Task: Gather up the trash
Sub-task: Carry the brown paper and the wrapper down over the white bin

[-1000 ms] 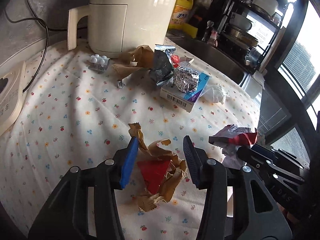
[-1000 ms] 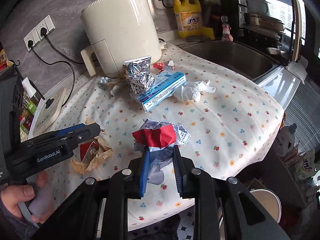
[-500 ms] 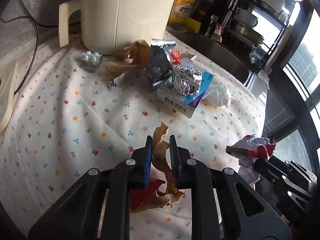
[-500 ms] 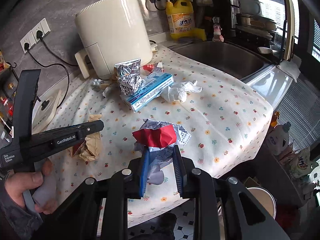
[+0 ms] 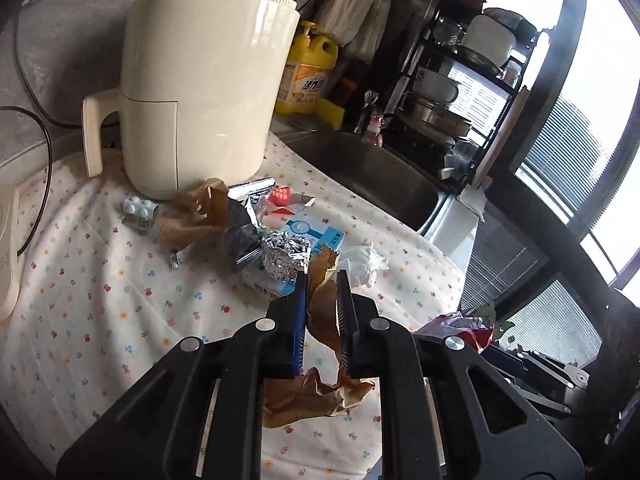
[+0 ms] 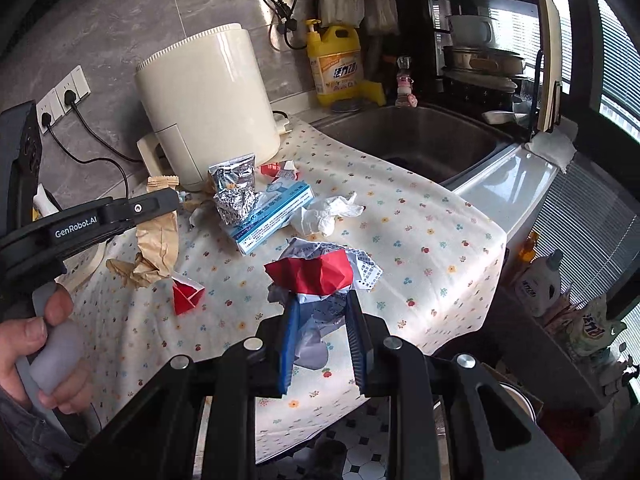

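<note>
My left gripper point(image 5: 322, 280) is shut on a crumpled brown paper point(image 5: 320, 392), which hangs from the pads above the flowered tablecloth point(image 5: 100, 300). The right wrist view shows the same left gripper point(image 6: 170, 200) with the brown paper point(image 6: 158, 240) dangling under it. A small red folded piece point(image 6: 187, 296) lies on the cloth just below. My right gripper point(image 6: 322, 300) is shut on a red-and-white paper wad point(image 6: 316, 276), held up over the cloth's front edge. That wad point(image 5: 460, 326) also shows at the lower right of the left wrist view.
More trash lies near the cream air fryer point(image 5: 200, 92): a foil ball point(image 5: 286, 254), a blue-white box point(image 5: 320, 240), a white tissue point(image 5: 364, 266), a blister pack point(image 5: 138, 208), another brown paper point(image 5: 200, 212). A sink point(image 6: 420, 136) lies to the right. A person's hand point(image 6: 48, 344) grips the left handle.
The left jaws closed on the brown paper and lifted it off the cloth. The red piece stayed on the cloth. The right gripper moved with its wad.
</note>
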Demonstrator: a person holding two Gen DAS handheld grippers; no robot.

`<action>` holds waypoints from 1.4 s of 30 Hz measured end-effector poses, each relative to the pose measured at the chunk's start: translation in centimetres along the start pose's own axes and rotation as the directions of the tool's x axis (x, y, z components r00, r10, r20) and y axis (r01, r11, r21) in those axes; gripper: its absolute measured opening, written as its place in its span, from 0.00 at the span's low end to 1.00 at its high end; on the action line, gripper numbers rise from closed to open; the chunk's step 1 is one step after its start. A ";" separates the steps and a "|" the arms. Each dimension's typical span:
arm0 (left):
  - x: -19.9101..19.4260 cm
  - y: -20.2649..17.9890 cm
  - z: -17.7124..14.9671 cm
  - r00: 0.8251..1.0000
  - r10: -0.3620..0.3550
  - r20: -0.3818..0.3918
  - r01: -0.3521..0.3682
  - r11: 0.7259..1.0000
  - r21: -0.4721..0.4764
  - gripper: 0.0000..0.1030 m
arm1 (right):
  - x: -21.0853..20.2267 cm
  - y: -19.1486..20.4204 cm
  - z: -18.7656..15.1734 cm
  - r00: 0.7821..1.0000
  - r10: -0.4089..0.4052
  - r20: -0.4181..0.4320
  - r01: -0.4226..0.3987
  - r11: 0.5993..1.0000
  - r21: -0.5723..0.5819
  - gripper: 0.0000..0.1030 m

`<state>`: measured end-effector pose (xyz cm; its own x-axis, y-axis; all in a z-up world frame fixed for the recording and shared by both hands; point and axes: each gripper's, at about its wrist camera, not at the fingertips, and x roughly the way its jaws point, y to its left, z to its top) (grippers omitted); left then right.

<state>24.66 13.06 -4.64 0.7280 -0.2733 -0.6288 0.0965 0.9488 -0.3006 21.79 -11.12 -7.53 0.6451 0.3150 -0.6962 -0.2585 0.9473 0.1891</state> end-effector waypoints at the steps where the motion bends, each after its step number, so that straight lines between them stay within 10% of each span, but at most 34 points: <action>1: 0.0 -0.4 0.0 1.000 -0.005 -0.002 0.005 1.000 0.005 0.14 | -0.3 -0.3 0.0 1.000 -0.003 0.003 0.003 1.000 0.004 0.23; 42: 9.0 -22.9 -19.1 0.943 -0.099 -0.317 0.157 0.974 0.162 0.14 | -10.3 -21.0 -16.2 0.970 -0.196 -0.147 0.220 0.959 0.178 0.23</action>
<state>16.02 -14.12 -17.12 0.4616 -0.4015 -0.7910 0.3182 0.9073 -0.2749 8.90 -35.20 -15.54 0.5706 0.1117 -0.8136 0.0225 0.9882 0.1514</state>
